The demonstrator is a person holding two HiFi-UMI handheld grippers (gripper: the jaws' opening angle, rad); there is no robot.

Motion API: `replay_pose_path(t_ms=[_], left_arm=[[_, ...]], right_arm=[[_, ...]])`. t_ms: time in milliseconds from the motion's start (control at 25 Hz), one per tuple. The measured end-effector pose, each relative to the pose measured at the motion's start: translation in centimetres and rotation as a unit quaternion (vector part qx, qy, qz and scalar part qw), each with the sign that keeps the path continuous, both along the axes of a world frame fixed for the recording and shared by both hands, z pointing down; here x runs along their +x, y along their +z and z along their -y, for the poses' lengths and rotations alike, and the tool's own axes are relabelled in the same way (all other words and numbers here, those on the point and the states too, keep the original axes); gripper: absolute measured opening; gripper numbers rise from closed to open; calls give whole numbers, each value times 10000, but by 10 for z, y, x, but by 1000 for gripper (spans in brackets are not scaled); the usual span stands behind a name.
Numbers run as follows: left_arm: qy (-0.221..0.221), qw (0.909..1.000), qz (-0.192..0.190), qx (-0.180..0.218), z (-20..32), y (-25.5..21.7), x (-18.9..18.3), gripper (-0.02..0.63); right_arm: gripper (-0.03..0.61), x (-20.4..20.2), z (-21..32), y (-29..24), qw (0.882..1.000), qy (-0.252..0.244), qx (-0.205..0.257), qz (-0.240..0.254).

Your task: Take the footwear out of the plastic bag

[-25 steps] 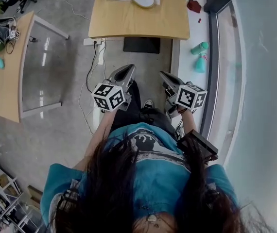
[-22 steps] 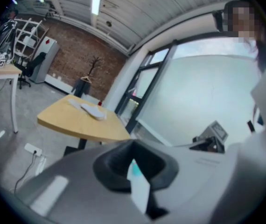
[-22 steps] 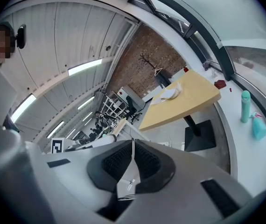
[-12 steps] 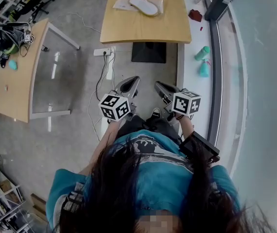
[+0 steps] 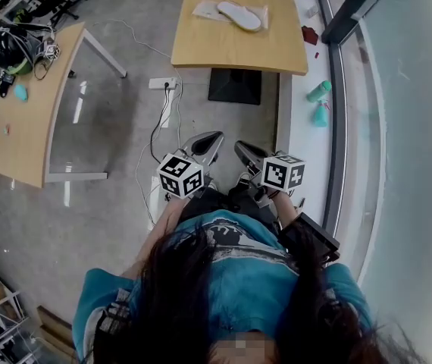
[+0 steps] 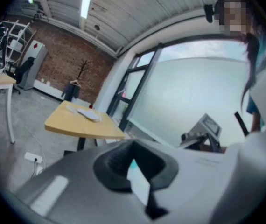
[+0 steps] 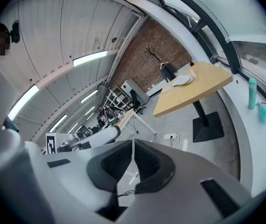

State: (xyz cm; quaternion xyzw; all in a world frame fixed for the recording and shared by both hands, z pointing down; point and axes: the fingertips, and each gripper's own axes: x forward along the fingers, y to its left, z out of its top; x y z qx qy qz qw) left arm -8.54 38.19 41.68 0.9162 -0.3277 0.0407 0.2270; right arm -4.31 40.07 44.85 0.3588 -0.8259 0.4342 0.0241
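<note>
A white flat shoe in a clear plastic bag [image 5: 239, 14] lies on the far part of a small wooden table [image 5: 239, 48], well ahead of me. It also shows as the pale shoe [image 6: 87, 114] in the left gripper view and the shoe [image 7: 183, 80] in the right gripper view. My left gripper [image 5: 213, 138] and right gripper [image 5: 239, 146] hang side by side over the floor, close to the person's body, far short of the table. Both are shut with nothing between the jaws, as the left gripper [image 6: 132, 161] and right gripper [image 7: 133, 147] show.
A second wooden table [image 5: 15, 120] with cables and small items stands at the left. A power strip [image 5: 163, 83] and cords lie on the floor. Two teal bottles [image 5: 318, 91] and a red item [image 5: 311, 35] sit on the window ledge at the right. The small table's black base [image 5: 235, 86] stands under it.
The table with the bagged shoe now sits farther right and smaller in the head view. Both grippers have drawn closer together and lower in the picture, still shut.
</note>
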Motion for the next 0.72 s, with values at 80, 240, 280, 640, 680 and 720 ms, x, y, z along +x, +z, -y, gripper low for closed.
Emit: replay_pose_path(t_ms=[80, 240, 280, 640, 680, 720], left_arm=[[10, 10000, -48, -18, -4, 2, -11, -12], [-11, 9999, -146, -70, -7, 7, -27, -12], [-12, 9998, -164, -79, -8, 7, -31, -12], [-15, 9996, -247, -134, -11, 9, -51, -12], [-6, 9996, -245, -145, -11, 10, -51, -12], [2, 9996, -243, -156, -11, 10, -51, -12]], right_arm=[[28, -10, -6, 2, 10000, 32, -34, -12], [28, -20, -15, 8, 9999, 110, -112, -61], [28, -22, -17, 8, 9998, 132, -136, -60], [28, -38, -21, 9, 9996, 160, -190, -133], [28, -38, -20, 9, 9996, 168, -194, -135], [28, -38, -20, 9, 9996, 177, -198, -138]])
